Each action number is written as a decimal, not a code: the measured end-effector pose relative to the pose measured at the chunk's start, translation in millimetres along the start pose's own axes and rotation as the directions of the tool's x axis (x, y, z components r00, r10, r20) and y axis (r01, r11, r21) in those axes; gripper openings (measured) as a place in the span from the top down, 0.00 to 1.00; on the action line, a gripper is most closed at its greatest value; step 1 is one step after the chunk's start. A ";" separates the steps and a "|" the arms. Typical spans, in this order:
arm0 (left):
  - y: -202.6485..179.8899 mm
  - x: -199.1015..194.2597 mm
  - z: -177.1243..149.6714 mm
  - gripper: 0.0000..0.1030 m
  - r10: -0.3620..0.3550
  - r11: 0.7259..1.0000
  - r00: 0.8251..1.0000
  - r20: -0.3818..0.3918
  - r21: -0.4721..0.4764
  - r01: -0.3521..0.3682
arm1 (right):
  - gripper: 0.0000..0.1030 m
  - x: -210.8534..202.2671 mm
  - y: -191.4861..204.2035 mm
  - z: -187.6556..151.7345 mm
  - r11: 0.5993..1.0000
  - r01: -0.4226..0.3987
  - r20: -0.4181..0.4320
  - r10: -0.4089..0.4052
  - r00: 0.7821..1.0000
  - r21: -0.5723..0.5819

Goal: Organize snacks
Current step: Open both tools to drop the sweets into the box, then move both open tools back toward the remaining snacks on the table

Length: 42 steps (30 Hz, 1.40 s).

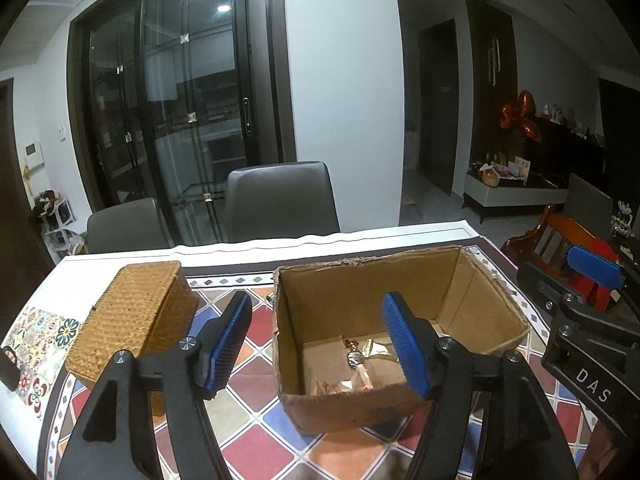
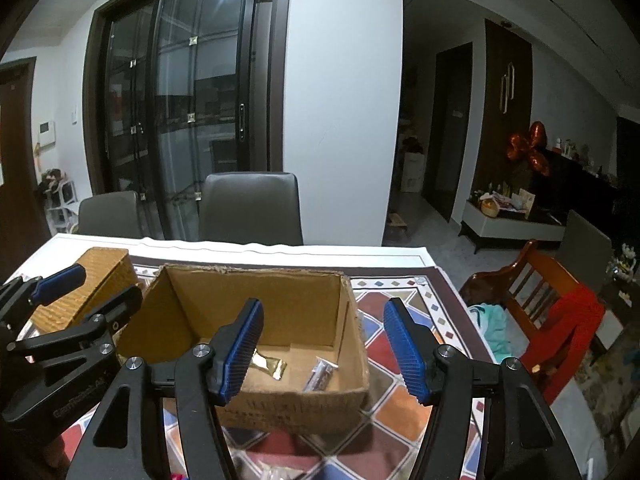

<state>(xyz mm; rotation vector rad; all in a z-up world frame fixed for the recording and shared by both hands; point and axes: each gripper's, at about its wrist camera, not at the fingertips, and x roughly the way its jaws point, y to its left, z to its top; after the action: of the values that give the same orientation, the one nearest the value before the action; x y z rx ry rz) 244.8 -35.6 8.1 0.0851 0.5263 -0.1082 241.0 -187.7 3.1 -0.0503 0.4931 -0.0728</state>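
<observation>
An open cardboard box (image 1: 320, 292) stands on the patterned tablecloth (image 1: 256, 452). Several snack packets (image 1: 368, 356) lie on its floor. The right wrist view shows a gold packet (image 2: 269, 366) and a silvery one (image 2: 320, 374) among them. My left gripper (image 1: 316, 304) hovers open in front of the box's near left corner, nothing between its blue pads. My right gripper (image 2: 324, 308) is open too, empty, above the box's near wall (image 2: 296, 408). Each gripper shows at the edge of the other's view: right fingers (image 1: 592, 272), left fingers (image 2: 60, 284).
A lidded wicker basket (image 1: 132, 320) sits left of the box. Another clear packet (image 2: 280, 472) lies on the cloth at the near edge. Two grey chairs (image 1: 280, 200) stand behind the table, and a wooden chair (image 2: 552, 304) with red cloth to the right.
</observation>
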 end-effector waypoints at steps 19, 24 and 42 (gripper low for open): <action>-20.0 -64.5 -17.5 0.35 -0.019 1.000 0.999 0.036 0.017 0.018 | 0.38 -72.4 -17.9 -13.9 0.999 0.049 0.059 -0.049 0.997 0.006; -24.4 -79.7 -24.8 0.35 -0.023 0.999 0.999 0.043 0.023 0.022 | 0.38 -84.1 -20.8 -23.0 0.999 0.053 0.060 -0.054 0.997 0.010; -35.8 -108.1 -58.9 0.35 -0.046 0.999 0.998 0.037 0.030 0.045 | 0.38 -116.3 -24.4 -58.5 0.998 0.065 0.037 -0.066 0.997 0.013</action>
<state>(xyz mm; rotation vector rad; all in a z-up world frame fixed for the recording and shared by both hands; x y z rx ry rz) 118.2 -55.9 10.0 0.0989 0.4893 -0.1616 109.6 -204.2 8.0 -0.0567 0.4540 -0.1388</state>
